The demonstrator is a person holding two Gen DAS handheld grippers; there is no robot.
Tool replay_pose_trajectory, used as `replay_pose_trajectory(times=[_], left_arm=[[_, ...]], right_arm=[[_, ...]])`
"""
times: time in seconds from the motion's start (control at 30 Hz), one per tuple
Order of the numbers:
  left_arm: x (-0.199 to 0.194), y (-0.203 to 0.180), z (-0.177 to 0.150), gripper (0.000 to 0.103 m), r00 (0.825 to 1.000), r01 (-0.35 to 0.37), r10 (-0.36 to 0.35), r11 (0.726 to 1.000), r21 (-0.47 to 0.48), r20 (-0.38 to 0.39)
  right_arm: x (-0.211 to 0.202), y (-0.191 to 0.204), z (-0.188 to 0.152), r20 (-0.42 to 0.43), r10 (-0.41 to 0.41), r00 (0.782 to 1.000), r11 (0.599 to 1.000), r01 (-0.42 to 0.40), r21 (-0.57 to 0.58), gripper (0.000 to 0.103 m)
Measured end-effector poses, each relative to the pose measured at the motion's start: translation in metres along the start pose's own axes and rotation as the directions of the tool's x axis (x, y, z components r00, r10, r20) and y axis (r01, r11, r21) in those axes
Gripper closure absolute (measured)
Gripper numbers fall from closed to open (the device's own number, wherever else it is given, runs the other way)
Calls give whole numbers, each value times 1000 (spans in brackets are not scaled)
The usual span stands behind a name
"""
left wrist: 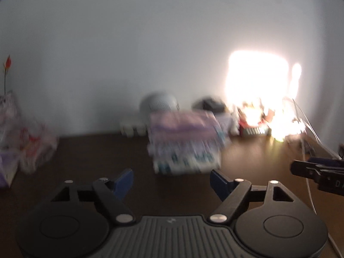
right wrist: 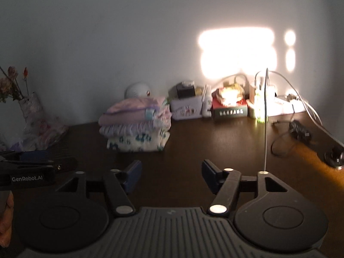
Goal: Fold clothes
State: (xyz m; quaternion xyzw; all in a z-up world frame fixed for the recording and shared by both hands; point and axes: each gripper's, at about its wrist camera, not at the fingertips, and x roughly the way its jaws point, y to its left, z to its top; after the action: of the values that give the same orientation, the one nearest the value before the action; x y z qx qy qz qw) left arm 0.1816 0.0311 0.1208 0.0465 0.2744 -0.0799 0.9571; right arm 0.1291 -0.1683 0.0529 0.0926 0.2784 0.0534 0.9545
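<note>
Two grippers, both held above the dark table (right wrist: 215, 137), neither carrying anything. Your left gripper (left wrist: 172, 181) has its blue-padded fingers (left wrist: 125, 181) spread wide apart with only tabletop between them. Your right gripper (right wrist: 172, 175) is the same: fingers (right wrist: 209, 175) well apart, nothing between. In the right wrist view the left gripper shows side-on at the left edge, near the right gripper's left finger; your hand (right wrist: 6, 219) is partly visible below it.

The stack of folded clothes (right wrist: 136, 126) sits on the table ahead of both grippers, well apart from the fingers, toward the wall (right wrist: 129, 32). Top layers pale purple and pink, bottom piece white with blue-green print. Left wrist view is motion-blurred; the stack (left wrist: 185, 144) reads there only as a smeared block.

Behind the stack, touching or just beside it, a round white gadget (right wrist: 138, 90). To the right along the wall: a row of small boxes (right wrist: 229, 107), brightly lit by a patch of light (right wrist: 236, 51) on the wall. White cables (right wrist: 296, 94) trail off to the right, and a black adapter (right wrist: 300, 131) lies on the table. At far left, a vase of dried flowers (right wrist: 30, 105) and a crumpled plastic bag (right wrist: 47, 131).
</note>
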Motion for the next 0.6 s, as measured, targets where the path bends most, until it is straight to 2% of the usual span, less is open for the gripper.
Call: replay_pose_trajectory(times=[0.1,0.17,0.27,0.4,0.6], left_arm=[[-22,-19,-57,25,999,-8,8,1000,13,-40],[-35,-28,-86,25,999,-6,6,1000,-11,-46],[-51,-40,-122,23,997,-47,45,998,-41,-60],[-66,-51,-150,23,994,-65,64,998,-11,-86],[-75,-58,-166,18,995,-45,41,998,-43,-90]], right_arm=[[-15,-4,-42,-71,-19,997,1000,19,-5,24],[-24,-5,-63,-113,-36,993,998,31,-51,18],[-40,-6,-88,-127,-63,990,995,53,-84,7],[-50,-6,-100,-129,-65,989,994,54,-92,1],[-66,-6,-119,-132,-68,989,993,55,-103,0]])
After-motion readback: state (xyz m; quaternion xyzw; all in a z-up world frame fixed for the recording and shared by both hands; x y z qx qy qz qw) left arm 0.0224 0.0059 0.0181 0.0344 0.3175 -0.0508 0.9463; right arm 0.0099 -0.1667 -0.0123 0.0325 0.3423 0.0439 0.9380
